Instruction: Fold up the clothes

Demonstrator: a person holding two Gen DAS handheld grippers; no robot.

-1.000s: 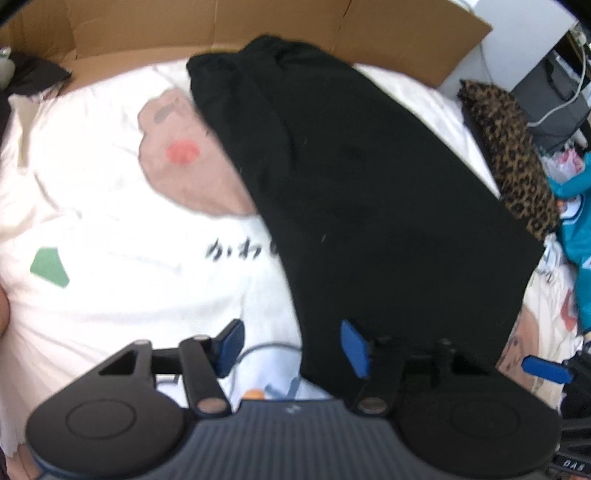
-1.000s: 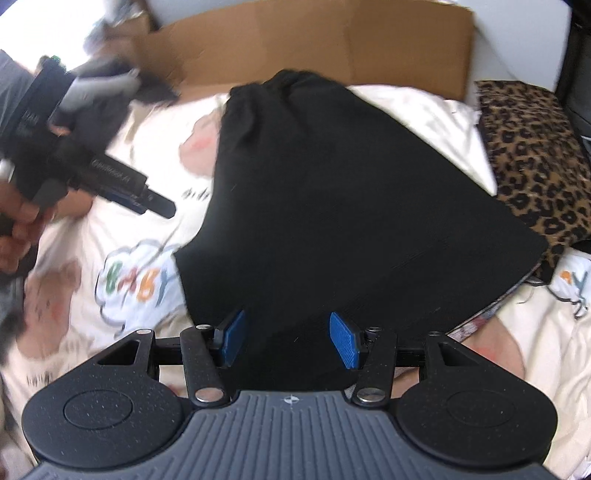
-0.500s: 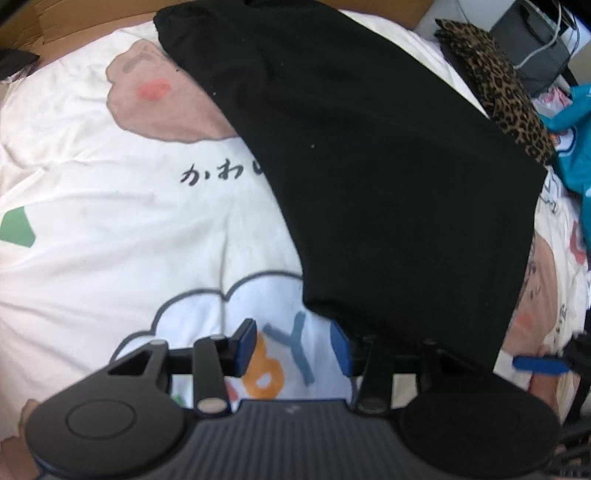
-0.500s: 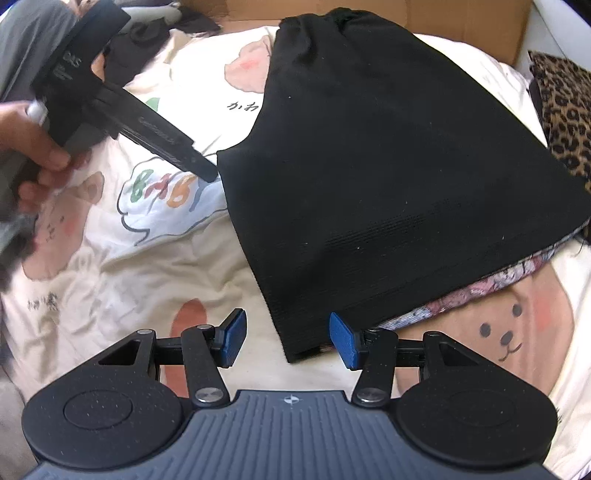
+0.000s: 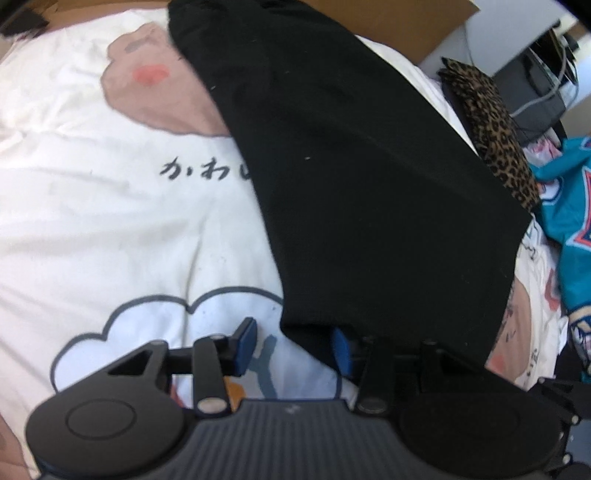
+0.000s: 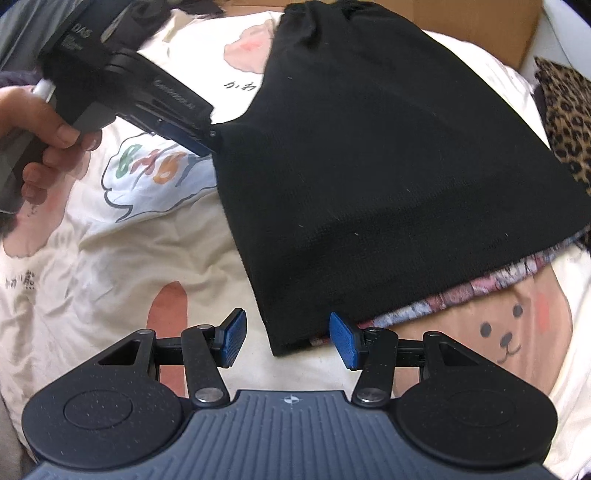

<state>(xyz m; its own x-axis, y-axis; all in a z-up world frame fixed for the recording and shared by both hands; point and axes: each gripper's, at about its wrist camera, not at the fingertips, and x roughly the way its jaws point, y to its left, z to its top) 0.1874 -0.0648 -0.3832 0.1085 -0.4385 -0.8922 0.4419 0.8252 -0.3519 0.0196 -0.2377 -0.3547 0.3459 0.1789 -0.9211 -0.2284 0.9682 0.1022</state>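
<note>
A black garment point(image 5: 369, 184) lies spread flat on a white cartoon-print bedsheet point(image 5: 92, 221). My left gripper point(image 5: 293, 339) points down at its near left corner. The jaws are closing with that corner between them. The cloth drapes over the right pad point(image 5: 341, 350), while the left pad point(image 5: 245, 343) stands clear of it. In the right wrist view the same garment point(image 6: 388, 166) fills the middle. My right gripper point(image 6: 288, 339) is open around its near corner, neither pad touching. The left gripper point(image 6: 207, 144), held by a hand point(image 6: 40, 122), meets the garment's far left corner.
Brown cardboard point(image 5: 406, 22) lines the back of the bed. A leopard-print cloth point(image 5: 491, 125) and a teal garment point(image 5: 569, 221) lie to the right. A pink patterned cloth point(image 6: 461, 295) peeks out under the black garment's right hem.
Both grippers have sunk toward the garment's near corners. The left jaws have narrowed, and the corner now sits between them. The right jaws keep the same width.
</note>
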